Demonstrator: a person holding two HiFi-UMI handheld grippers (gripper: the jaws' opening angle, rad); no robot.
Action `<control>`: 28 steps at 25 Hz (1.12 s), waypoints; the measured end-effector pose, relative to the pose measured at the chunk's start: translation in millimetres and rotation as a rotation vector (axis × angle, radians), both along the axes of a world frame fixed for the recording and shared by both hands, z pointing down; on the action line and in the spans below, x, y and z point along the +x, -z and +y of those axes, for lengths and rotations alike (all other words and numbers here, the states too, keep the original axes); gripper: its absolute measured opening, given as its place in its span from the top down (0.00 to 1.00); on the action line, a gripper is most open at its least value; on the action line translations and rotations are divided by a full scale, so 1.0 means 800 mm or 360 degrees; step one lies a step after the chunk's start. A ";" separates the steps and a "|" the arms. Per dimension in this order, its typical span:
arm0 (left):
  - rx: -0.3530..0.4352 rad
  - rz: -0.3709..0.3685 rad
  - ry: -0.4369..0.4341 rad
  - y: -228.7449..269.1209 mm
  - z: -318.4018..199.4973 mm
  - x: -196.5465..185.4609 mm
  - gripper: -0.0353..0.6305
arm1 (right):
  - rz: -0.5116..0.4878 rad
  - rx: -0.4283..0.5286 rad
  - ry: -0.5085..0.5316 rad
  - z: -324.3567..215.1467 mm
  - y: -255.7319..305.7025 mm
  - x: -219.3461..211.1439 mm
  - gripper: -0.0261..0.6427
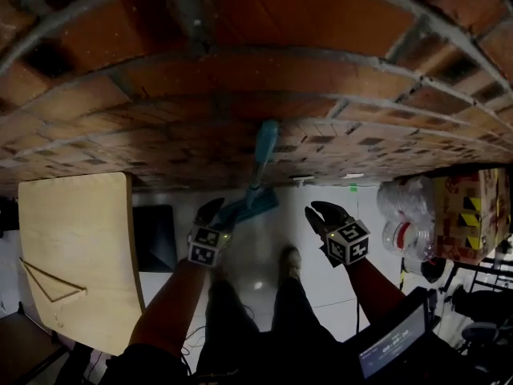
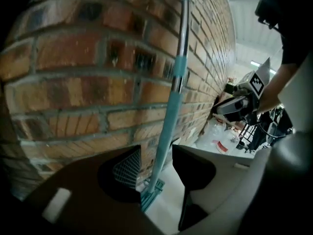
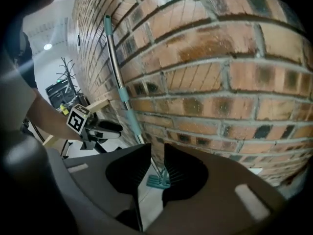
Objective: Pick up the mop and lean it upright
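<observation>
The mop [image 1: 261, 157] is leaned upright against the brick wall [image 1: 240, 87], while the fingers of the left gripper [image 1: 212, 212] and right gripper [image 1: 322, 212] are seen spread before that wall, nothing pinched.

No word, number or brand can be read anywhere. Black-and-white square markers are carried on the cubes of the left gripper [image 1: 212, 209] and the right gripper [image 1: 322, 212], but these are patterns, not lettering. Yellow-and-black printing is seen on the cardboard box [image 1: 469, 215] at the right, too small to be made out. Pale lines of text are shown on the screen [image 1: 393, 347] at the lower right, blurred beyond reading. A red label is borne by a plastic bottle [image 1: 401, 235]; its print cannot be read.
</observation>
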State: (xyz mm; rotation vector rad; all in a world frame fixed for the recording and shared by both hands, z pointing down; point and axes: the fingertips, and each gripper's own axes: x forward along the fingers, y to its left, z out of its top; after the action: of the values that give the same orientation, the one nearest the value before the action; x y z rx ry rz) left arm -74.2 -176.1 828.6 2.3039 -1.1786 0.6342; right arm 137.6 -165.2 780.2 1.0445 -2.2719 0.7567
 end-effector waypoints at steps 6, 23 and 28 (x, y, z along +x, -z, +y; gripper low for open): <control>0.0207 0.0160 0.0045 0.173 -0.001 -0.010 0.73 | -0.0102 0.0184 0.0008 -0.016 0.150 -0.010 0.83; 0.0566 0.0412 0.0143 0.514 0.015 -0.048 0.84 | -0.0232 0.0628 0.0094 -0.030 0.486 -0.047 0.92; 0.0565 0.0456 0.0229 0.539 0.015 -0.066 0.91 | -0.0260 0.0630 0.0048 -0.029 0.513 -0.045 0.94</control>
State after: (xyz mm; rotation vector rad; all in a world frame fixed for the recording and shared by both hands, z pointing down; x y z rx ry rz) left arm -126.9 -164.3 397.7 2.4583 -1.3848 0.0371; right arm 101.4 -188.0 369.8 1.1516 -2.6417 0.3973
